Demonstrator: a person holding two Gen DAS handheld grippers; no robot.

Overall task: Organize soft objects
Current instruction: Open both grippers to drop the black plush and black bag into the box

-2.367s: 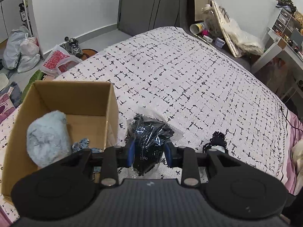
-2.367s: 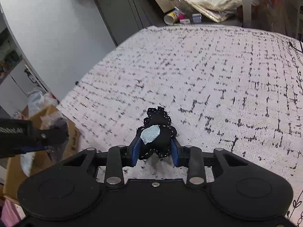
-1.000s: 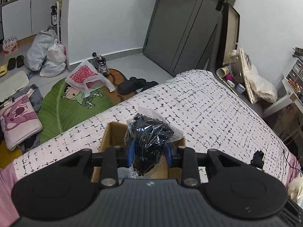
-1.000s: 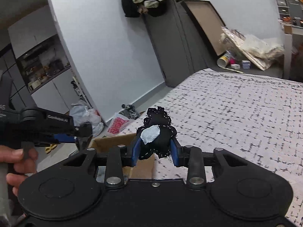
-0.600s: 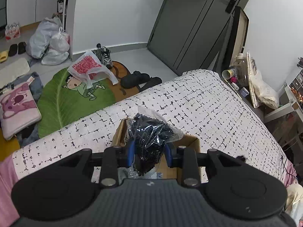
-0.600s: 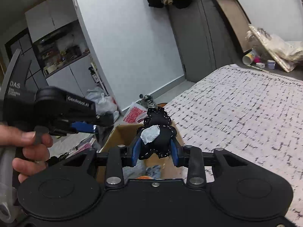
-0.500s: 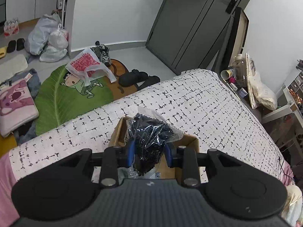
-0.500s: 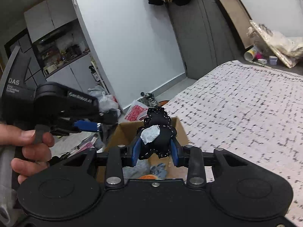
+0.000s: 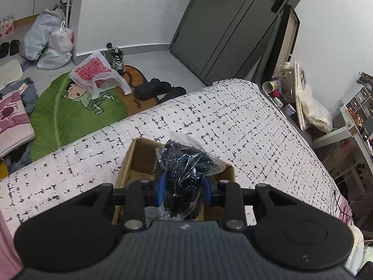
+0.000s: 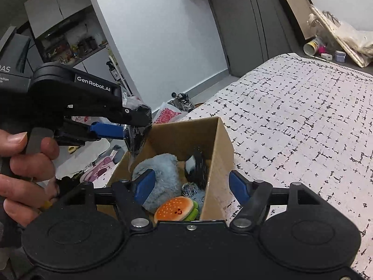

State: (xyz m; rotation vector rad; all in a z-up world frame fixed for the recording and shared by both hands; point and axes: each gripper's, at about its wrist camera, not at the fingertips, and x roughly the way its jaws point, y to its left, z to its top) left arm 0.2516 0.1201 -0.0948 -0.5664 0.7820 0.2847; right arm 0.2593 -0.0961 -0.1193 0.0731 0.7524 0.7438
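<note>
A black bundle in crinkled clear plastic [image 9: 185, 175] hangs pinched over the near left edge of an open cardboard box [image 10: 223, 149] that stands on the bed. Inside the box a small black piece with a pale patch [image 10: 197, 165] lies against the far right wall. A fluffy pale-blue toy [image 10: 160, 175] fills the left, and a burger plush [image 10: 176, 210] lies nearest.
</note>
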